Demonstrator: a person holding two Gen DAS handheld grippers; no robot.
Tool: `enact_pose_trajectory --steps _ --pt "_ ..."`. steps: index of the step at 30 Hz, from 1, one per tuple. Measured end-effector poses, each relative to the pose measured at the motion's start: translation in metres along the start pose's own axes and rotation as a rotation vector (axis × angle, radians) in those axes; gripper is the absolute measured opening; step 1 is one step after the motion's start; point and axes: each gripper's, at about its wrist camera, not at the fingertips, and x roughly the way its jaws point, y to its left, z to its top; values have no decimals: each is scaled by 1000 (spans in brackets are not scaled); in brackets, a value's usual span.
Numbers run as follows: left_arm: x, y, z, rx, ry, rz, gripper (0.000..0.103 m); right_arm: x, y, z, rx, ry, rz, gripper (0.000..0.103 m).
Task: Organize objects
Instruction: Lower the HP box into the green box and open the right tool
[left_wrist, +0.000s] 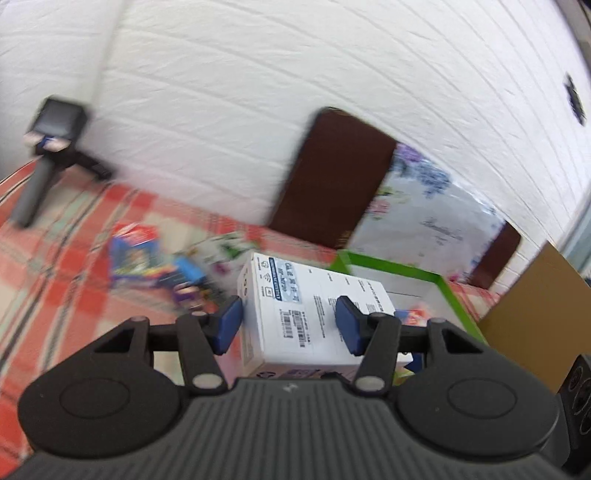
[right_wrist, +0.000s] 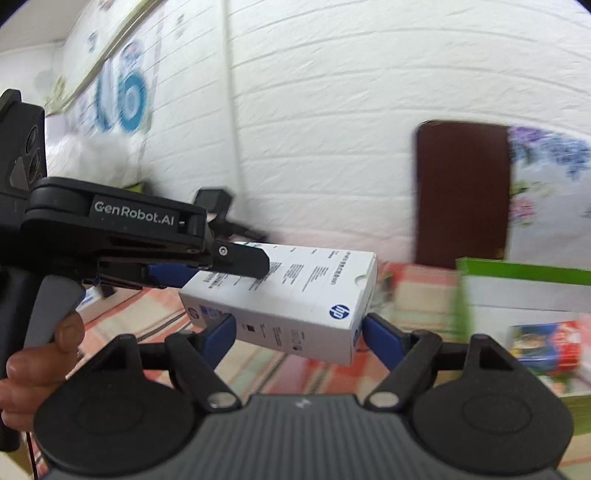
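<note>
White cardboard, smooth and printed with fine black text and a round blue logo, forms the long rectangular box (right_wrist: 295, 295) held clear above the red-checked woven cloth (left_wrist: 66, 266). Both tools clamp it: the left gripper (left_wrist: 290, 321) presses its blue pads on the long sides at one end, and the right gripper (right_wrist: 299, 332) squeezes the other end between its blue fingers (right_wrist: 380, 339). Just beyond sits a green-rimmed bin (right_wrist: 524, 271) holding glossy packets; blurred colourful packets (left_wrist: 147, 258) lie on the cloth
</note>
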Motion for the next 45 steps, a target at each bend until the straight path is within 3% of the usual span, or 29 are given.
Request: enact_pose_trajectory --steps 6,10,15,20,23,31,38,42,45 --pt "65 -78 9 119 51 -129 56 -22 -84 1 97 -46 -152 78" --pt "111 -113 8 175 96 -172 56 -21 -143 -7 158 -30 -206 78" --pt "156 -132 9 210 145 -168 56 -1 -197 -16 210 -1 -233 78" --pt "189 -135 14 216 164 -136 56 31 -219 -11 213 42 -244 80" --pt "203 -133 18 213 174 -97 57 42 -226 -11 226 49 -289 86" --pt "177 -128 12 258 174 -27 57 13 -218 -18 273 2 -323 86" --pt "131 -138 -5 347 169 50 58 -40 -191 -26 301 -42 -356 86" --pt "108 -135 -15 348 185 91 58 -67 -179 -29 351 -55 -342 86" --pt "90 -132 -23 337 192 128 67 -82 -169 -31 372 -60 -326 87"
